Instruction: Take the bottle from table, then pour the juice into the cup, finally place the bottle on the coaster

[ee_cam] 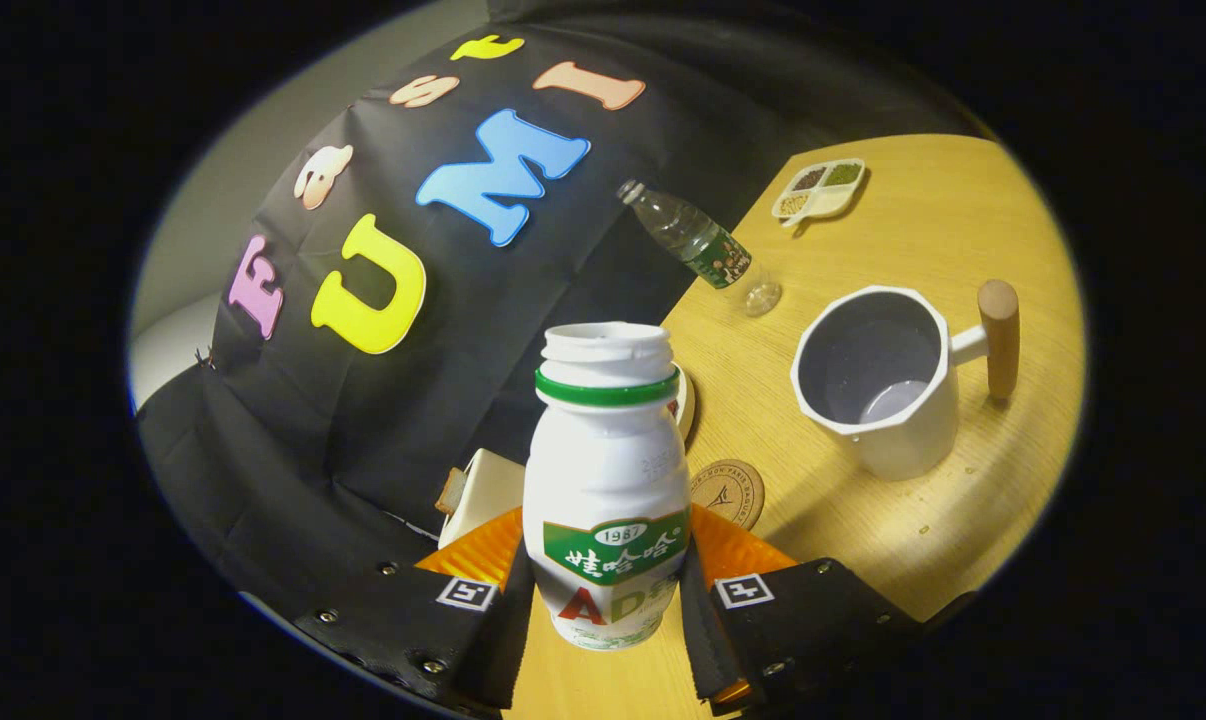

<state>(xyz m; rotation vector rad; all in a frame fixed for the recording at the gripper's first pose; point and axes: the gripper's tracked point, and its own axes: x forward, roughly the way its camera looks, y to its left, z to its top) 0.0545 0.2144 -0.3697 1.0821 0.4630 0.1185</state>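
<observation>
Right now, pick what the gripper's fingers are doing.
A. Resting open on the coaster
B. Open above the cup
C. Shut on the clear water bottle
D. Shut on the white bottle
D: both fingers of the gripper press the sides of the white bottle, with the cup and coaster beyond them.

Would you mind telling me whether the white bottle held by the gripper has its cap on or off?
Off: the white bottle, gripped between both fingers of the gripper, shows an open threaded neck above its green ring.
</observation>
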